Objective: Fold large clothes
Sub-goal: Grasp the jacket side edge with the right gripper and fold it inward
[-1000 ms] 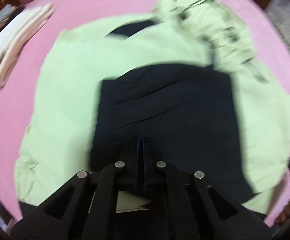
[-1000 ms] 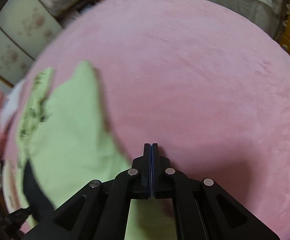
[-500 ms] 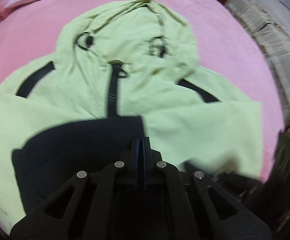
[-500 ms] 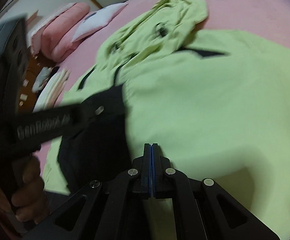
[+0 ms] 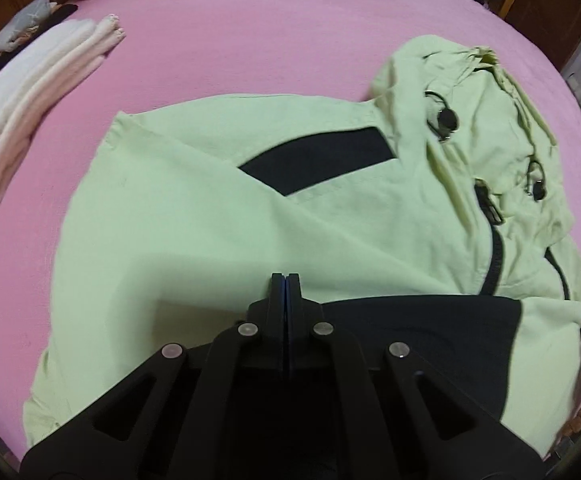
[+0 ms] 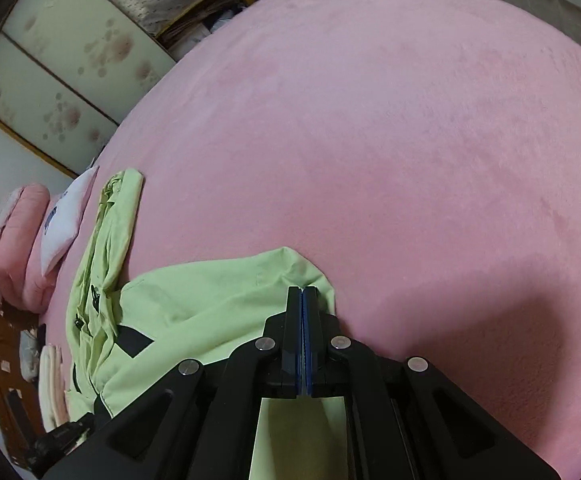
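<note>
A light green hooded jacket (image 5: 218, 208) with black panels lies spread on the pink bed (image 5: 250, 40), hood to the right. My left gripper (image 5: 285, 278) is shut, jaws together, over the jacket's lower part near the black panel (image 5: 418, 332); no cloth shows between its tips. In the right wrist view the jacket (image 6: 194, 304) lies at lower left. My right gripper (image 6: 303, 290) is shut over the jacket's right edge, and green cloth shows under its base; a grip on the cloth cannot be confirmed.
A folded stack of white and pale pink cloth (image 5: 38, 96) lies at the bed's left. Pink bedding and a white pillow (image 6: 62, 220) lie at the head. Wooden furniture (image 5: 546, 4) and a floral sliding door (image 6: 70, 60) stand around the bed.
Both views swung sharply between frames. The left view turned from facing the hood head-on to the jacket's left side; the right view turned from the jacket body to its right edge and open bed.
</note>
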